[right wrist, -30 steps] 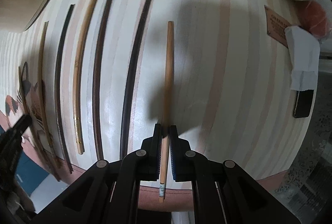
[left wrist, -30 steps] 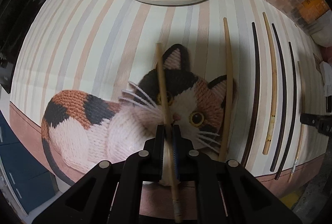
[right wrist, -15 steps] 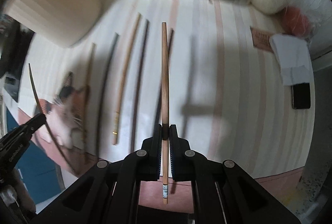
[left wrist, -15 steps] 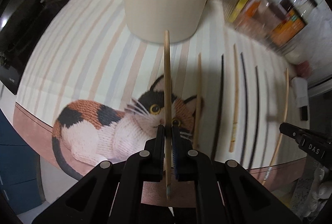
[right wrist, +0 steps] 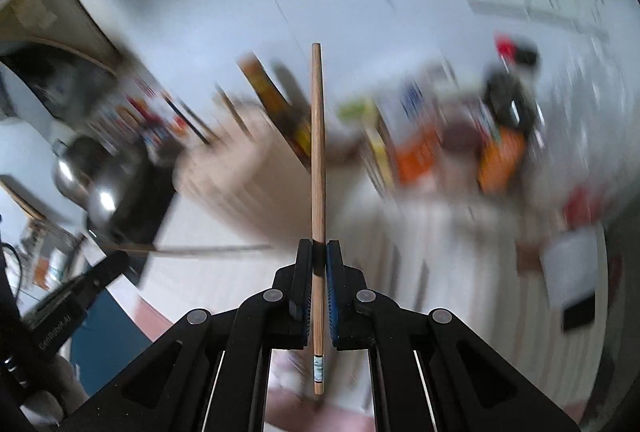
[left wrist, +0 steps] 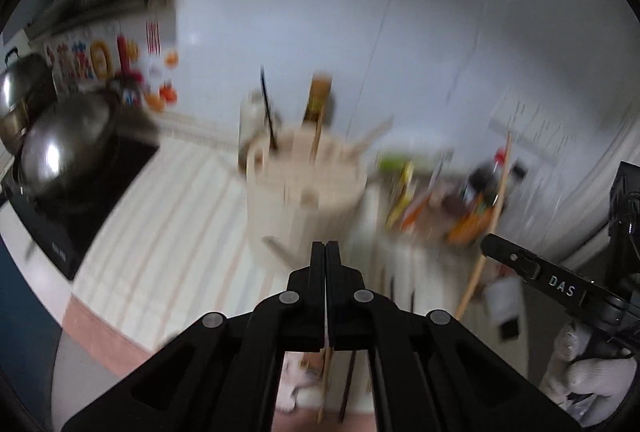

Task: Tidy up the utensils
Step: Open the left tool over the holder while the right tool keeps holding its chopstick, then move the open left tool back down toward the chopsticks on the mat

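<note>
One cream utensil holder (left wrist: 304, 192), two metal pots (left wrist: 60, 156) (blurred), one chopstick (right wrist: 318, 168) in view

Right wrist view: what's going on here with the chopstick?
A person with a gripper in each hand is sorting chopsticks. The right gripper is shut on a light wooden chopstick, held in the air facing a beige holder that already has several sticks standing in it. The left gripper is shut too; blur hides whether it holds one. The holder stands on a striped mat.
</note>
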{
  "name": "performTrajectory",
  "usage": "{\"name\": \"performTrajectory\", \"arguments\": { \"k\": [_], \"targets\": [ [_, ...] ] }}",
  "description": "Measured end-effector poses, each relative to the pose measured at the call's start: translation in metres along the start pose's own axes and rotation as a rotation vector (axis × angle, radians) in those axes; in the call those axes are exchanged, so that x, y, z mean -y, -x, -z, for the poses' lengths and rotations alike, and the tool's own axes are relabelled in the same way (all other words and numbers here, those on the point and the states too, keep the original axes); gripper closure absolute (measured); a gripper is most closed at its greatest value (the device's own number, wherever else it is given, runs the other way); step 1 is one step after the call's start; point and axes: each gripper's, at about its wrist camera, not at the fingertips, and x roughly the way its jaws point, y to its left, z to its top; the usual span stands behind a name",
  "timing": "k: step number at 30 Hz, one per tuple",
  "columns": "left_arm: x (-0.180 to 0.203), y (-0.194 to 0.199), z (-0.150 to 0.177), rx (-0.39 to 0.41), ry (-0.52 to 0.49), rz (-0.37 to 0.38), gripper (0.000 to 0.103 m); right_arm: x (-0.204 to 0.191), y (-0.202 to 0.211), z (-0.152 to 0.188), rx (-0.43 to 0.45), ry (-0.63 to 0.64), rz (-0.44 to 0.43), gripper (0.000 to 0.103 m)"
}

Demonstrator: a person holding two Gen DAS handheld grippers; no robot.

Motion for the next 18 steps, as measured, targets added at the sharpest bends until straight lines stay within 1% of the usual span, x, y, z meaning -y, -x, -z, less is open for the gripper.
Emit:
{"name": "performTrajectory", "arguments": {
  "k": [2, 5, 6, 7, 8, 10, 11, 12, 13, 14, 16, 17, 18],
  "targets": [
    [-0.002, 0.012, -0.023, 0.052, 0.007, 0.001, 0.103, -0.016, 0.009, -0.024, 0.053, 0.019, -0.03, 0.096],
    [-0.006, 0.019, -0.048, 0.091, 0.012, -0.002, 0.103, -0.039, 0.018, -0.056, 0.124, 0.049, -0.061, 0.096],
    [-0.006, 0.017, -0.052, 0.084, 0.01, -0.002, 0.103, -0.046, 0.017, -0.065, 0.133, 0.061, -0.066, 0.096],
    [-0.013, 0.015, -0.053, 0.074, 0.031, -0.007, 0.103, -0.05, 0.015, -0.07, 0.128, 0.069, -0.066, 0.096],
    [-0.019, 0.013, -0.05, 0.071, 0.057, -0.006, 0.101, -0.053, 0.011, -0.073, 0.114, 0.075, -0.077, 0.096],
    [-0.034, -0.004, -0.038, 0.012, 0.107, -0.006, 0.088, -0.054, 0.0, -0.07, 0.084, 0.09, -0.075, 0.096],
    [-0.049, -0.022, -0.025, -0.054, 0.163, -0.027, 0.063, -0.051, -0.009, -0.062, 0.059, 0.097, -0.063, 0.096],
    [-0.058, -0.032, -0.015, -0.088, 0.204, -0.038, 0.041, -0.046, -0.018, -0.053, 0.032, 0.099, -0.053, 0.096],
    [-0.073, -0.051, 0.002, -0.132, 0.268, -0.052, 0.04, -0.038, -0.03, -0.043, -0.003, 0.095, -0.033, 0.096],
    [-0.083, -0.067, 0.014, -0.169, 0.311, -0.058, 0.04, -0.027, -0.046, -0.03, -0.046, 0.085, -0.005, 0.096],
    [-0.104, -0.112, 0.041, -0.283, 0.418, -0.063, 0.04, 0.005, -0.08, -0.002, -0.152, 0.033, 0.049, 0.096],
    [-0.111, -0.131, 0.053, -0.322, 0.465, -0.069, 0.04, 0.018, -0.093, 0.008, -0.189, 0.01, 0.071, 0.096],
    [-0.114, -0.144, 0.061, -0.346, 0.492, -0.075, 0.04, 0.031, -0.105, 0.018, -0.225, -0.012, 0.099, 0.096]
  ]
}}
